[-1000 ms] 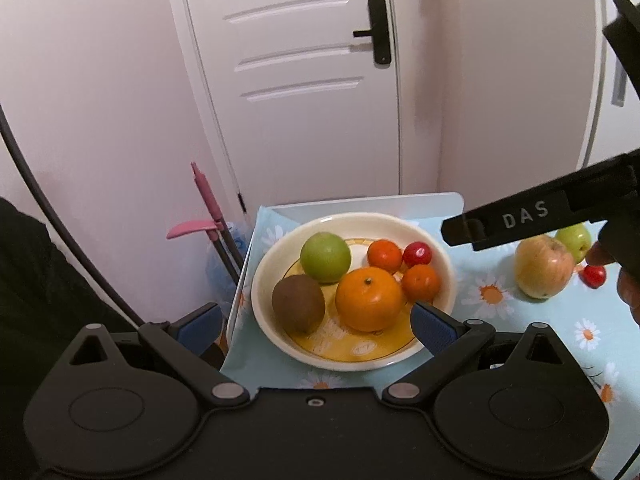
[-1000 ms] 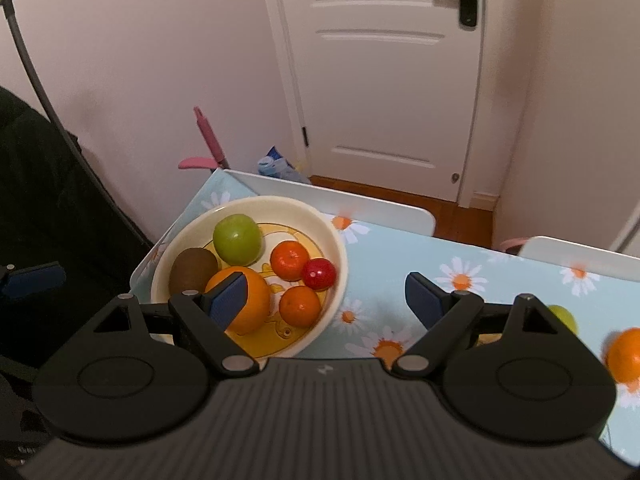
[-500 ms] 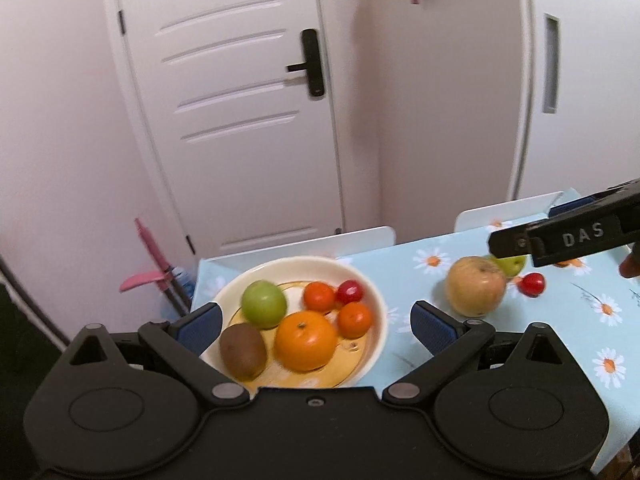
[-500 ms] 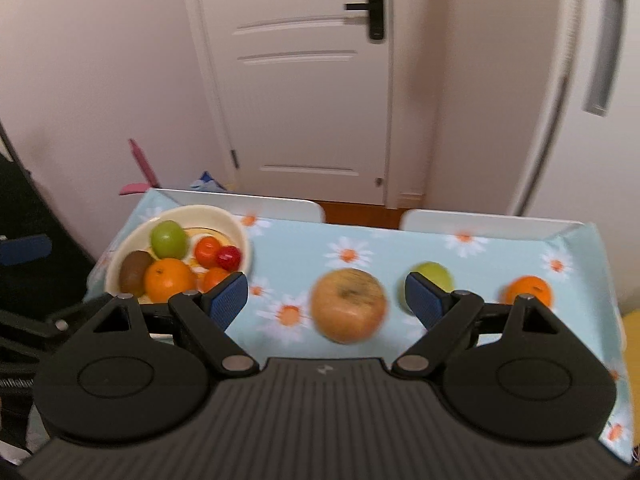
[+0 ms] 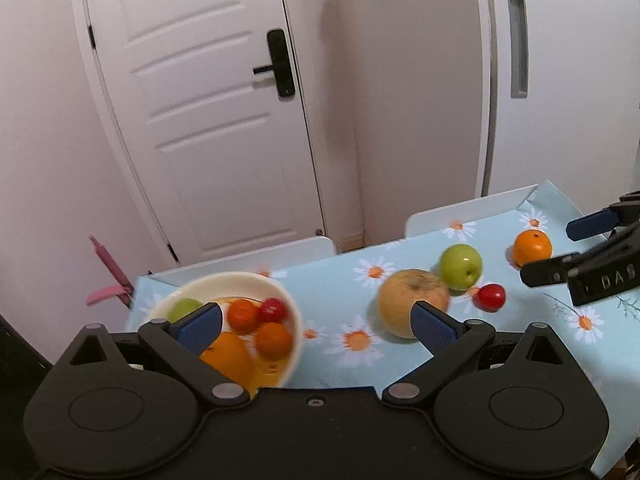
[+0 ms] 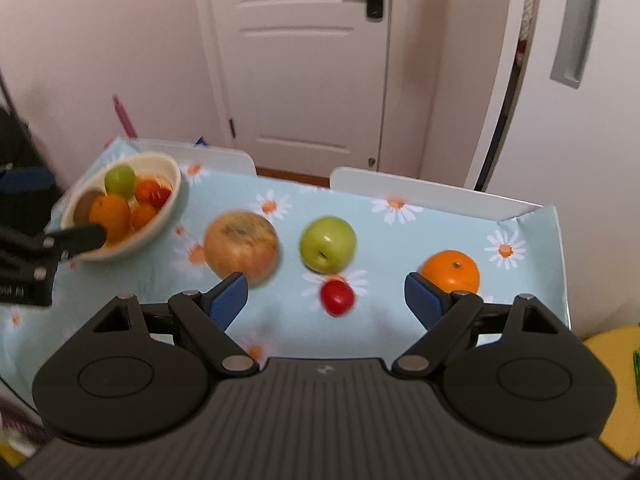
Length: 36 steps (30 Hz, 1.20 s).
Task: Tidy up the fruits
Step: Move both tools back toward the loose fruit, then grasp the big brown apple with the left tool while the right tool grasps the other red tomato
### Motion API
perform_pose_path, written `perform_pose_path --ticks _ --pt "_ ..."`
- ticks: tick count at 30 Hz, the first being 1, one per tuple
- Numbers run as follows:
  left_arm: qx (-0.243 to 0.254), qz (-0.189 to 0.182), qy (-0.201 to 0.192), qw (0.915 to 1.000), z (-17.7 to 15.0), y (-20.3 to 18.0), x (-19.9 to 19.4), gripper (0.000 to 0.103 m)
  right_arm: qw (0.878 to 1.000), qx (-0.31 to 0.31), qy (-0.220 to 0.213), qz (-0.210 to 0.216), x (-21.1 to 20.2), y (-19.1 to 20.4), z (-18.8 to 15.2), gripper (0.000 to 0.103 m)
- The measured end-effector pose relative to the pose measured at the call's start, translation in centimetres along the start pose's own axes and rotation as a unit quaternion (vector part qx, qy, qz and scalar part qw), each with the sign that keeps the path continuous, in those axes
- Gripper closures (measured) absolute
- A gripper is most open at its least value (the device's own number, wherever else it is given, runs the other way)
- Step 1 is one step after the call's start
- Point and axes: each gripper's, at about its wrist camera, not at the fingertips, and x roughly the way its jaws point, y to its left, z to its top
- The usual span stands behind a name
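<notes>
The table with light blue daisy-print cloth carries a cream round bowl, a big yellowish-brown apple, a green apple, a small red fruit and an orange.

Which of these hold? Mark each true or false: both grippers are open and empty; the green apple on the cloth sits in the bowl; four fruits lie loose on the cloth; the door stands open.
1. The left gripper and right gripper are open and empty. True.
2. The green apple sits in the bowl. False: it lies on the tablecloth.
3. Four fruits lie loose on the cloth. True.
4. The door stands open. False: shut.
</notes>
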Motion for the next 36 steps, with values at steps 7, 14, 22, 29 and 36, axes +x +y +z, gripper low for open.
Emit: perform_pose_path --ticks 7,14,22,29,36 --pt "0.004 -0.008 0.023 0.9997 -0.3 -3.8 4.2 0.001 0.998 -0.041 0.018 0.048 3.8 -3.1 -2.2 0.008" --pt "-0.001 -0.023 0.045 0.9987 -0.7 -6.1 8.4 0.001 0.994 -0.061 0.029 0.087 7.0 -4.4 -3.2 0.019" --pt "-0.001 -0.027 0.052 0.9982 -0.4 -7.6 11.7 0.008 0.991 -0.064 0.029 0.114 9.1 -4.5 -3.1 0.028" --pt "-0.010 -0.031 0.063 0.9975 -0.4 -8.0 13.2 0.019 0.990 -0.065 0.025 0.124 10.0 -4.3 -3.0 0.034" --pt "-0.003 -0.032 0.054 0.9980 -0.7 -8.3 13.1 0.023 0.989 -0.068 0.024 0.130 10.5 -4.4 -2.8 0.044"
